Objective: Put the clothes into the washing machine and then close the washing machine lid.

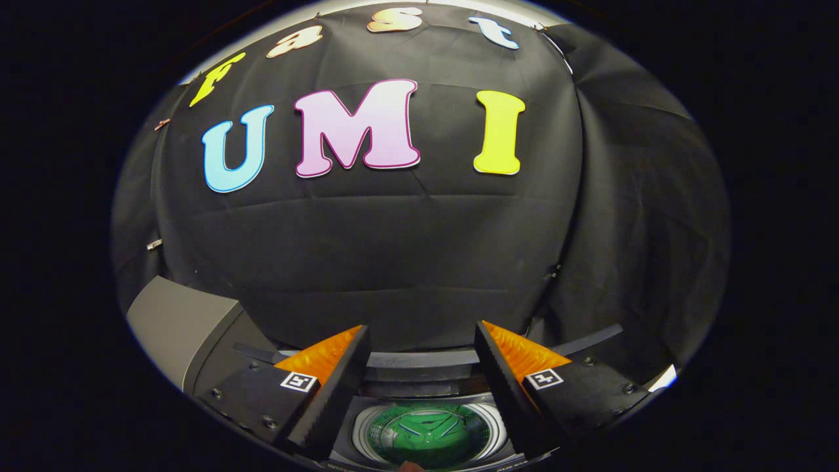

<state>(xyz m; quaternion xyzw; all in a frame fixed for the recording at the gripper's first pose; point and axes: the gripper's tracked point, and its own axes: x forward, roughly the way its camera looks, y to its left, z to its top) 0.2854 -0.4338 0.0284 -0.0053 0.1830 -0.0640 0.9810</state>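
Observation:
My gripper (423,341) is open, its two fingers spread wide with nothing between them. Below and between the fingers lies the washing machine's round drum opening (429,432), seen from above. A green garment (426,436) with light stripes lies inside the drum. The machine's grey top rim (426,359) curves just beyond the fingertips. I cannot make out the lid's position from here.
A grey box-shaped part (180,321) stands to the left of the left finger. The black cloth wall (393,262) hangs close behind the machine, with a folded cloth corner (642,229) on the right.

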